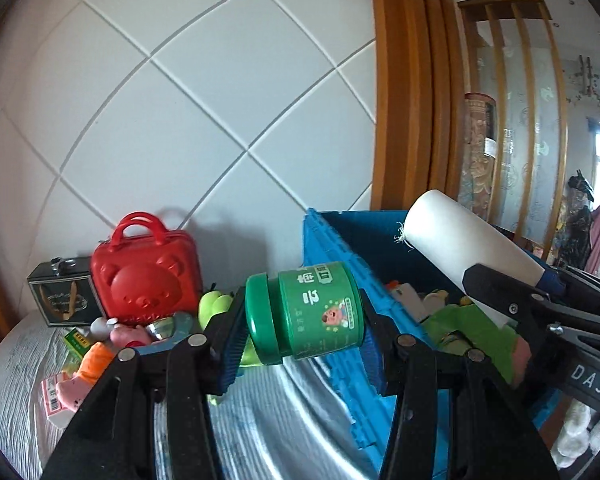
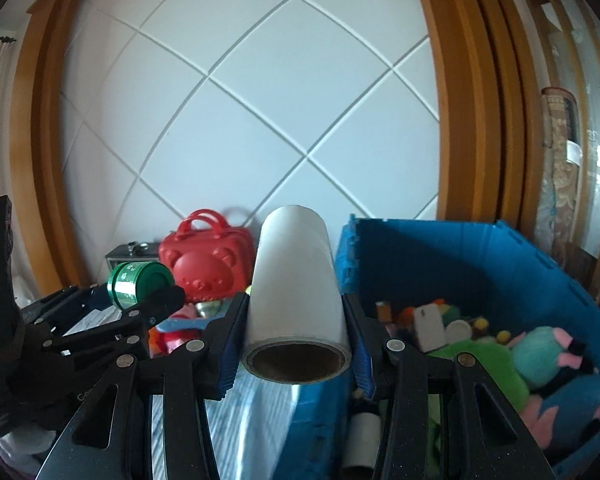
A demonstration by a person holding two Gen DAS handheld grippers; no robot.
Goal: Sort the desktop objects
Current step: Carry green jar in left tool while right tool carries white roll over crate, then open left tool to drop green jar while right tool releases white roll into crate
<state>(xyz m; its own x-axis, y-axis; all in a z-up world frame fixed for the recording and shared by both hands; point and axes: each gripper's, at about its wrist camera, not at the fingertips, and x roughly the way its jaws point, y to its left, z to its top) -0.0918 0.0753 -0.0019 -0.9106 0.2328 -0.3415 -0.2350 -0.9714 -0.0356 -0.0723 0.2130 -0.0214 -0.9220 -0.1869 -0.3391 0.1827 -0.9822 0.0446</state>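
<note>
Wall panelling (image 1: pixel 204 92), white with a diagonal grid of grooves, fills the view behind everything you are working with. Below it your blue crate (image 2: pixel 480 256) stands open on the worktop (image 1: pixel 268 412), already holding soft toys, among them a green plush (image 2: pixel 480 364) and a teal-and-pink one (image 2: pixel 548 350). Left of the crate a red bear-faced case (image 1: pixel 146 276) stands against the wall, with a dark box (image 1: pixel 62 300) just beside it and a jumble of small toys in front; what each of those is, you probably cannot make out from here. Your right hand-held gripper (image 2: pixel 296 344) is partly closed on a white roll (image 2: pixel 296 276), pads pressed to its sides, the open core facing the camera, held by the crate's near-left corner. Your left hand-held gripper (image 1: pixel 304 320) is likewise partly closed, clamping a green jar (image 1: pixel 306 314) end to end, lid to the left, in the air beside the crate's left wall.
</note>
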